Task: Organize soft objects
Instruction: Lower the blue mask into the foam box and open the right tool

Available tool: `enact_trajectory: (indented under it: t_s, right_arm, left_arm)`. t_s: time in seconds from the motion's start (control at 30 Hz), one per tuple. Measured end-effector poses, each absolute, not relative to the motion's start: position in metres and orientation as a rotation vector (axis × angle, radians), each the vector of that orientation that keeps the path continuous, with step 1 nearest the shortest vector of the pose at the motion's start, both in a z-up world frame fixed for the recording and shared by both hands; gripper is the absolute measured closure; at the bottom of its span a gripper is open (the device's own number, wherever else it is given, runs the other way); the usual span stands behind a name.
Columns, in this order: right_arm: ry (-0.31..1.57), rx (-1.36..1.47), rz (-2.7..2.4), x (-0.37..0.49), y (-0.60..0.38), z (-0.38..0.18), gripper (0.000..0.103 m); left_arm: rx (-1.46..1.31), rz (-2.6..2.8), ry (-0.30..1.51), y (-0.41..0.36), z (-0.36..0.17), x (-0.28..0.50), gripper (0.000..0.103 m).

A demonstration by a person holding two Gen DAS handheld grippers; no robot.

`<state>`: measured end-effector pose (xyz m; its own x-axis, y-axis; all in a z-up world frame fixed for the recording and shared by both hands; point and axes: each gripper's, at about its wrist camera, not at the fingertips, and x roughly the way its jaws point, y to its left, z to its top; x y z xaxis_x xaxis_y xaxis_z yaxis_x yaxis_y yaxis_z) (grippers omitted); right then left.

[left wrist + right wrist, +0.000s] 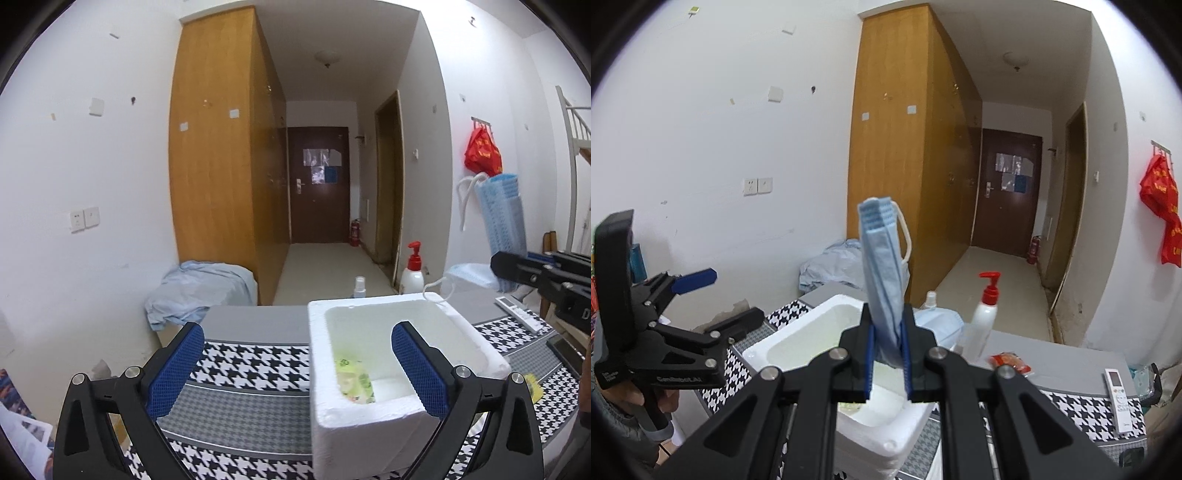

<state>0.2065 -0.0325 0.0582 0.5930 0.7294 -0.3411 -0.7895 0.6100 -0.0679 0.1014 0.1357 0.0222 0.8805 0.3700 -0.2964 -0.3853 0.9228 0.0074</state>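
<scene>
A person works two hand-held grippers over a bench (255, 325) draped in a houndstooth cloth, sorting soft items into a white foam box (388, 417). The right gripper (888, 354) is clamped nearly shut on a stack of blue face masks (882, 266), which stands upright from its pads with a white ear loop hanging off the far side; the stack is held above the near end of the box. The left gripper (295, 369) hangs wide open and empty, one blue pad over the cloth and the other over the box's interior.

The step in hand appears to be lowering the masks into the box. To do it well, the stack would best be tipped flat and brought low inside the walls before the pads part, so that the loose layers do not fan out or catch an ear loop on the rim. The idle left gripper would do well to stay off the rim, since the light foam may shift if nudged.

Inside the box lies a green-printed soft packet (352, 380) against the left wall, with bare white floor beside it, room enough for the masks. More masks (938, 323) rest on the bench just beyond the box, near a small spray bottle (359, 286) and a red-topped pump bottle (413, 269). A red packet (1010, 363) and a white remote control (1117, 398) lie farther right.
</scene>
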Motion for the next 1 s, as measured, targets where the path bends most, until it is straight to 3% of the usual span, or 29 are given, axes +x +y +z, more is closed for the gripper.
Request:
enact_trajectory:
  t_s: [0.47,0.57,0.63,0.73,0.93,1.0]
  right_arm:
    - [0.435,-0.292,0.905,0.219,0.003,0.035,0.084]
    - [0.460,-0.300,0.909,0.222,0.007,0.031,0.075]
    - [0.474,-0.301,0.905,0.224,0.008,0.029,0.056]
    - [0.483,-0.302,0.896,0.226,0.010,0.027,0.037]
    - [0.493,-0.307,0.875,0.227,0.007,0.024,0.022]
    - [0.493,-0.309,0.876,0.225,0.007,0.023,0.021]
  left_arm:
    - [-0.080,0.418,0.297,0.151,0.014,0.093,0.001]
    - [-0.091,0.410,0.305,0.153,0.012,0.094,0.001]
    - [-0.092,0.409,0.308,0.154,0.011,0.095,0.001]
    - [-0.099,0.405,0.310,0.155,0.010,0.094,0.001]
    - [-0.101,0.410,0.324,0.157,0.007,0.097,0.001]
    - [-0.103,0.405,0.326,0.156,0.007,0.097,0.001]
